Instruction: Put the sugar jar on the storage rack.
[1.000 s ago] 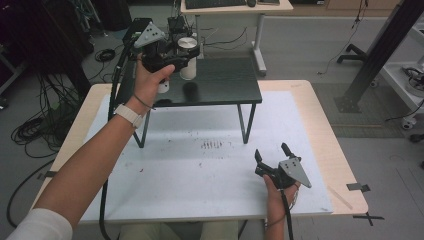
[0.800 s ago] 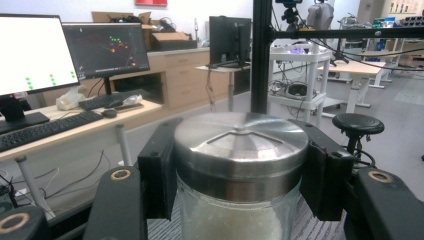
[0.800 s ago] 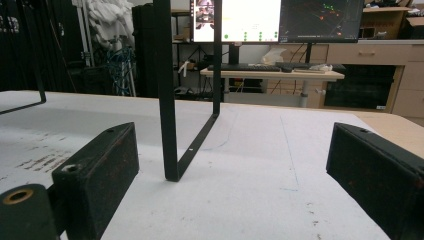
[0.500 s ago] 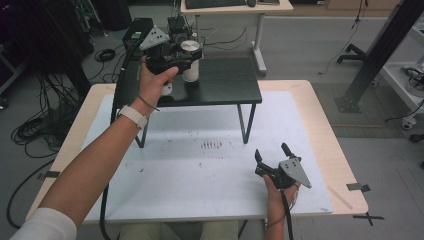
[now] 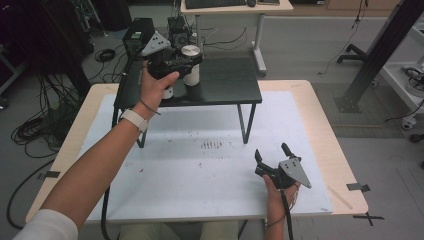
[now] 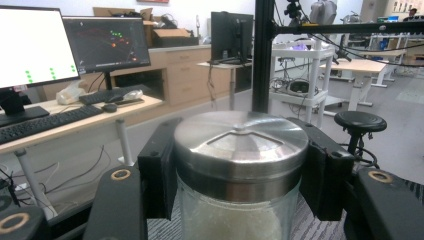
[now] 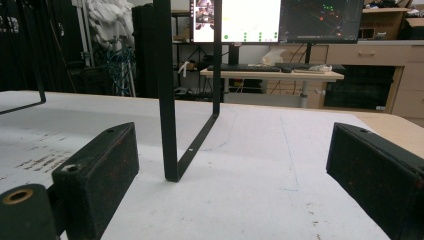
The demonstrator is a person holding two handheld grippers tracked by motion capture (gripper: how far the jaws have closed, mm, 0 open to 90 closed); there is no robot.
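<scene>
Sitting between the left gripper (image 6: 240, 190) pads, the jar (image 6: 240, 165) is clamped at its lid.

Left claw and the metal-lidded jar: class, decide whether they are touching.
Touching. In the left gripper view, the left claw has both black jaws pressed flat against the rim of the jar, no gap on either side.

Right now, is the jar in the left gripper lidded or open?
Lidded: a metal lid caps the glass jar, the left gripper clamped around it.
</scene>
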